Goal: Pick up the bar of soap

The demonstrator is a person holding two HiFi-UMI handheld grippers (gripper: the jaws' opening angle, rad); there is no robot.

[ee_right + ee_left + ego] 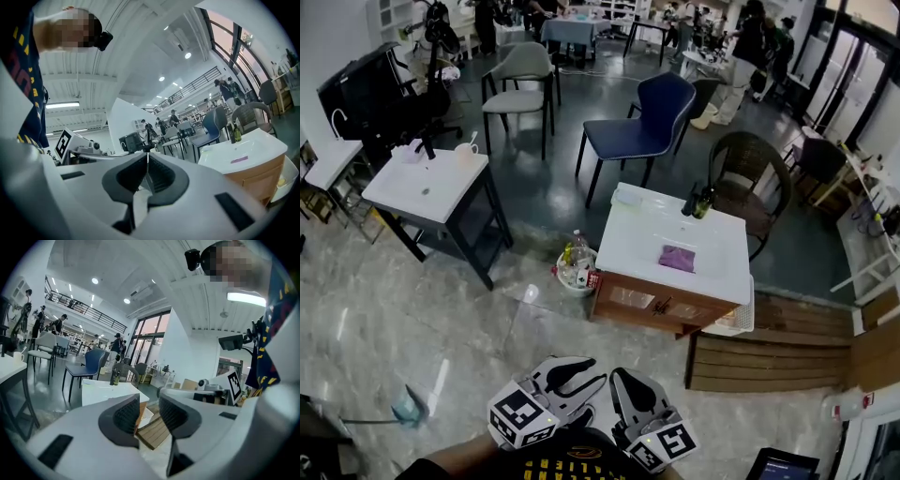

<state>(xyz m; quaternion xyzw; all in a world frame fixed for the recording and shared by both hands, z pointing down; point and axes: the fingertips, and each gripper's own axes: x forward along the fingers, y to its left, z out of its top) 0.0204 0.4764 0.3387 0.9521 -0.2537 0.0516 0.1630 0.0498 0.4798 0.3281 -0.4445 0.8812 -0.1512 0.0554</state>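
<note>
The purple bar of soap point(678, 259) lies on the white top of a washbasin cabinet point(637, 246) across the floor, far from both grippers. It shows in the right gripper view as a thin purple strip point(240, 160). Dark bottles point(698, 202) stand at the counter's far edge. My left gripper point(589, 375) and right gripper point(625, 382) are held side by side close to my body at the bottom of the head view. The left gripper point(149, 411) is shut with only a narrow slit between its pads and nothing in it. The right gripper point(147, 171) is shut, empty.
A basket of bottles point(575, 267) sits on the floor at the cabinet's left, a white crate point(736, 321) at its right, wooden decking point(759, 364) beyond. A white table point(427, 183), blue chair point(652, 117), grey chair point(520, 84) and wicker chair point(750, 169) stand farther off.
</note>
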